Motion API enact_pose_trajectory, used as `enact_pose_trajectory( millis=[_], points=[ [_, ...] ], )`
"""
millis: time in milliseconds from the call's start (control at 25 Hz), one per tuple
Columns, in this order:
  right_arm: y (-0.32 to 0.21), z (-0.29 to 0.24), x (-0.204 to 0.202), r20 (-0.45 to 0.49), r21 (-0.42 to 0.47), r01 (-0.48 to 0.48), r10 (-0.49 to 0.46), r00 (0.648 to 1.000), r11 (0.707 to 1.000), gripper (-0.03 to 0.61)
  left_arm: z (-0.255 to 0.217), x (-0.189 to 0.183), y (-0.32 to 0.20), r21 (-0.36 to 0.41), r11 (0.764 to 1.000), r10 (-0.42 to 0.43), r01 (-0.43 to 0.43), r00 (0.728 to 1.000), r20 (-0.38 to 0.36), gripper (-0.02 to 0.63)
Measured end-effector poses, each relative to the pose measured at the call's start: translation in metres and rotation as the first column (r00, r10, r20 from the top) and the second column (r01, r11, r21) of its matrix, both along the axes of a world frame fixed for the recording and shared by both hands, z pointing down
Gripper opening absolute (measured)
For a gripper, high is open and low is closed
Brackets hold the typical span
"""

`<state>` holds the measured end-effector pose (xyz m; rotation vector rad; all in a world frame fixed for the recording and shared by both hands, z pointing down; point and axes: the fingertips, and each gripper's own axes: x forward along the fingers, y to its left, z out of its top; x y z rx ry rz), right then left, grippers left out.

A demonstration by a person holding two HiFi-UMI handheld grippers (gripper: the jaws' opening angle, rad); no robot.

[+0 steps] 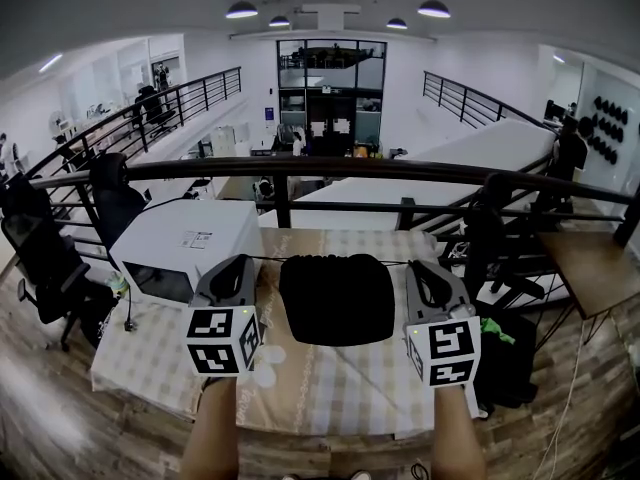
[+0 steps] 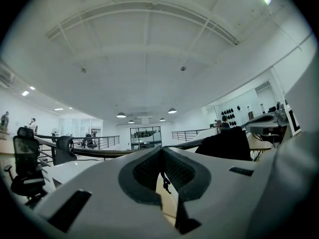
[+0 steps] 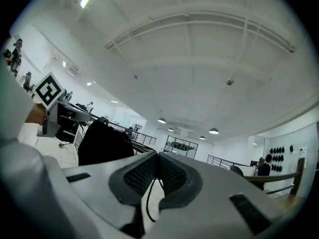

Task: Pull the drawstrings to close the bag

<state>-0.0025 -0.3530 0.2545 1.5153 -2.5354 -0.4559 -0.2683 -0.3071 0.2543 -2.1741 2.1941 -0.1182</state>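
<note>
A: Why does the black drawstring bag (image 1: pixel 336 298) lie mid-counter (image 1: pixel 330 398), between the two tongs?

B: So each can haul a cord outward. The left tongs (image 1: pixel 240 265) are pressed together on the left drawstring (image 1: pixel 268 260), and the right tongs (image 1: pixel 417 266) on the right drawstring (image 1: pixel 397 263). The bag's mouth looks puckered.

A: And the count?

B: One counter, one bag, two tongs, two drawstrings.
</note>
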Motion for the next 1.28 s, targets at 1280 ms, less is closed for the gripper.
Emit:
enact_pose_trajectory(
  millis=[1280],
  points=[
    [0.002,0.01,0.053,0.128,-0.063,-0.079,0.086,0.988,0.995,0.031,0.021,-0.043,0.022,-0.019,0.994,-0.105,0.105,0.994,-0.02,0.026]
  ],
)
